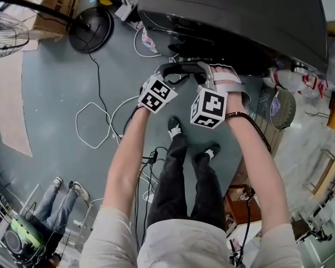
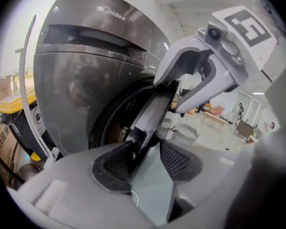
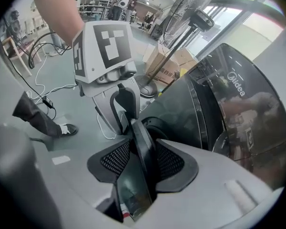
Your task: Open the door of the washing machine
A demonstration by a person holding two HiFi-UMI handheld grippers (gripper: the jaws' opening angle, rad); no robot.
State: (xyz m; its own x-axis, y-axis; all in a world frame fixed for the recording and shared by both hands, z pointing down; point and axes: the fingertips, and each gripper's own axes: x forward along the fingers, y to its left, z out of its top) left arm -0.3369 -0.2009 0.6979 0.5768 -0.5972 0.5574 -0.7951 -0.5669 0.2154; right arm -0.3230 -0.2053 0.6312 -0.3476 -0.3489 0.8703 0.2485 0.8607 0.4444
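A dark grey front-loading washing machine [image 1: 240,15] fills the top of the head view. Its round door [image 1: 181,70] stands swung out from the front, edge-on toward me. My left gripper [image 1: 170,76] holds the door's edge from the left and my right gripper [image 1: 205,71] from the right, close together. In the left gripper view the door's edge [image 2: 155,111] runs between the pads of the left gripper [image 2: 145,159], with the right gripper [image 2: 177,90] clamped further up. In the right gripper view the right gripper [image 3: 140,159] presses on the dark rim [image 3: 142,137], and the left gripper [image 3: 125,120] grips just beyond.
A standing fan [image 1: 5,35] with its round base [image 1: 90,29] and cardboard boxes [image 1: 56,4] stand at the left. A white cable [image 1: 92,124] loops on the floor. A mesh basket [image 1: 283,109] lies at the right. My feet [image 1: 176,128] are below the door; another person's legs [image 1: 56,197] show at the lower left.
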